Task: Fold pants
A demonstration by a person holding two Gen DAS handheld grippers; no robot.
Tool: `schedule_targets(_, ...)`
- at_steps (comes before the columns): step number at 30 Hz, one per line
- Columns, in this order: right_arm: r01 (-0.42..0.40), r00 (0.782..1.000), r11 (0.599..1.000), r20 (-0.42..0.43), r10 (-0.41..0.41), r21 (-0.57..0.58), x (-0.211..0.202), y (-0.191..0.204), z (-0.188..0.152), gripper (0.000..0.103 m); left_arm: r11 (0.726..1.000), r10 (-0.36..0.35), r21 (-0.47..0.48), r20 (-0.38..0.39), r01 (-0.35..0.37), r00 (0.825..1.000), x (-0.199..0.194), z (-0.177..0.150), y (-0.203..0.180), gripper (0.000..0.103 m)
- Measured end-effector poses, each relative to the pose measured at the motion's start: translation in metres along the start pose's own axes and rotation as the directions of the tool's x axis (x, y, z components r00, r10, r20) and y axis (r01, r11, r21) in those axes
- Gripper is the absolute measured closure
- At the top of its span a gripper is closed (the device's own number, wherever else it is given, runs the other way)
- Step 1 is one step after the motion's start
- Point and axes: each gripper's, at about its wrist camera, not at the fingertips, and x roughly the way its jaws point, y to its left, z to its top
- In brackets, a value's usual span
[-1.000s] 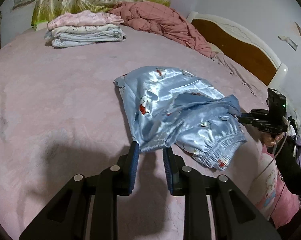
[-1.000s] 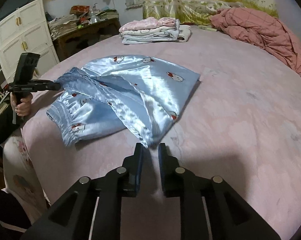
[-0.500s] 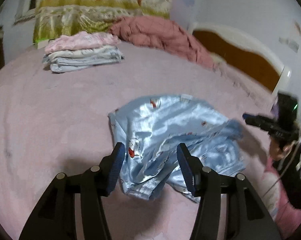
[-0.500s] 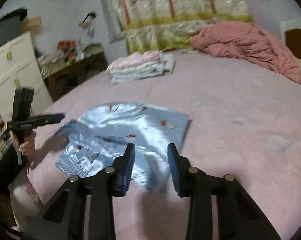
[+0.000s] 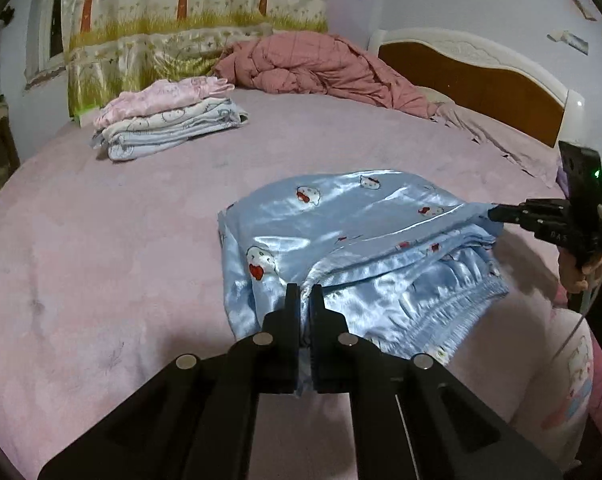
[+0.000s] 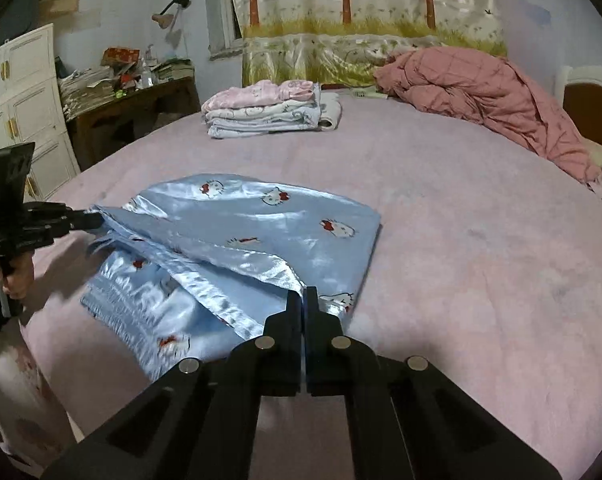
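Light blue satin pants (image 5: 341, 232) with a cartoon-cat print, lying partly folded near the front edge of a pink bed sheet (image 5: 101, 240), gathered elastic waistband (image 5: 441, 300) toward the bed's edge, top layer lifted at two corners. Left gripper (image 5: 305, 296) clenched on the hem of that upper layer at the near corner, fabric pinched between the narrow black fingers (image 5: 291, 304), jaws just closed onto it. Right gripper (image 6: 304, 298) likewise clamped tight on the opposite corner of the same layer, cloth trapped between its pads, jaws just closed as well. Seen from each wrist camera, the other gripper at the far corner of the pants, gripped from below by a hand (image 6: 19, 276). Farther up the bed, well apart from the pants, a stack of folded clothes (image 5: 165, 120), pink on top of white and pale blue. Beyond it, a crumpled dusty-pink quilt (image 5: 313, 68) against a curtain (image 5: 189, 20) printed with trees and grass. To one side a wooden headboard (image 5: 473, 80); to the other a cluttered dark desk (image 6: 129, 104), a white cabinet (image 6: 25, 108) and a wall lamp (image 6: 169, 10)
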Motion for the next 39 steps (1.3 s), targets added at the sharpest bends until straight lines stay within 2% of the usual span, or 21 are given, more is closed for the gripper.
schedule_targets(2, -0.003, 0.999, 1.000, -0.040, 0.003, -0.004, 0.000, 0.001, -0.003, 0.103, 1.000, 0.008, -0.005, -0.019, -0.008, 1.000, 0.000, -0.003, 0.001, 0.099)
schedule_targets(6, -0.036, 0.995, 0.999, -0.099, 0.032, -0.033, 0.004, 0.010, -0.004, 0.103, 0.997, 0.072, 0.008, -0.083, -0.071, 0.994, 0.011, -0.013, 0.003, 0.099)
schedule_targets(9, -0.032, 0.991, 0.998, -0.133, 0.026, -0.049, 0.013, 0.012, -0.004, 0.103, 0.997, 0.069, -0.026, -0.110, -0.073, 0.992, 0.014, -0.017, 0.009, 0.096)
schedule_targets(11, -0.032, 0.989, 0.999, -0.148, 0.026, -0.040, 0.015, 0.013, -0.004, 0.102, 0.997, 0.062, -0.041, -0.116, -0.067, 0.991, 0.011, -0.019, 0.011, 0.072)
schedule_targets(12, -0.042, 0.988, 0.999, -0.149, 0.038, -0.028, 0.013, 0.012, -0.004, 0.097, 0.997, 0.062, -0.045, -0.107, -0.068, 0.992, 0.007, -0.019, 0.012, 0.053)
schedule_targets(13, -0.047, 0.987, 0.999, -0.152, 0.043, -0.021, 0.012, 0.011, -0.005, 0.094, 0.997, 0.062, -0.046, -0.084, -0.066, 0.995, 0.001, -0.020, 0.013, 0.050)
schedule_targets(15, -0.053, 0.986, 0.999, -0.161, 0.050, -0.010, 0.008, 0.009, -0.007, 0.068, 0.997, 0.061, -0.038, -0.067, -0.064, 0.996, -0.005, -0.019, 0.013, 0.050)
schedule_targets(17, -0.041, 0.988, 0.999, -0.147, 0.039, -0.015, 0.003, 0.009, -0.011, 0.053, 0.997, 0.074, -0.031, -0.072, -0.077, 0.995, -0.005, -0.019, 0.012, 0.050)
schedule_targets(19, -0.027, 0.989, 0.999, -0.144, 0.022, -0.031, -0.001, 0.012, -0.013, 0.053, 0.997, 0.078, -0.014, -0.075, -0.080, 0.994, -0.002, -0.019, 0.008, 0.050)
schedule_targets(22, 0.003, 0.990, 0.995, -0.143, -0.018, -0.099, -0.004, 0.023, -0.013, 0.053, 0.991, 0.112, 0.086, -0.084, -0.105, 0.990, 0.004, -0.020, -0.008, 0.050)
schedule_targets(26, 0.044, 0.984, 0.957, -0.154, -0.091, -0.286, -0.002, 0.046, -0.009, 0.053, 0.950, 0.116, 0.298, -0.047, -0.097, 0.992, 0.003, -0.019, -0.043, 0.049)
schedule_targets(29, 0.066, 0.981, 0.923, -0.147, -0.130, -0.378, 0.004, 0.056, -0.004, 0.053, 0.921, 0.144, 0.370, -0.043, -0.118, 0.989, 0.013, -0.015, -0.053, 0.049)
schedule_targets(30, 0.071, 0.979, 0.917, -0.149, -0.140, -0.393, 0.007, 0.058, -0.002, 0.053, 0.920, 0.153, 0.372, -0.045, -0.125, 0.987, 0.017, -0.013, -0.052, 0.049)
schedule_targets(32, 0.073, 0.978, 0.922, -0.155, -0.141, -0.381, 0.009, 0.057, 0.004, 0.053, 0.940, 0.134, 0.322, -0.050, -0.111, 0.990, 0.019, -0.004, -0.043, 0.049)
schedule_targets(34, 0.028, 0.988, 0.956, -0.137, -0.071, -0.293, 0.002, 0.044, 0.012, 0.053, 0.967, 0.094, 0.240, -0.035, -0.083, 0.995, 0.014, 0.005, -0.027, 0.048)
schedule_targets(37, -0.008, 0.995, 0.993, -0.095, -0.003, -0.116, -0.004, 0.013, 0.024, 0.053, 0.997, 0.059, 0.056, -0.008, -0.058, 0.998, 0.008, 0.026, 0.006, 0.043)
schedule_targets(39, -0.026, 0.996, 0.998, -0.081, 0.031, 0.056, -0.002, -0.018, 0.035, 0.053, 0.997, 0.041, -0.067, -0.014, -0.041, 0.999, 0.013, 0.038, 0.030, 0.043)
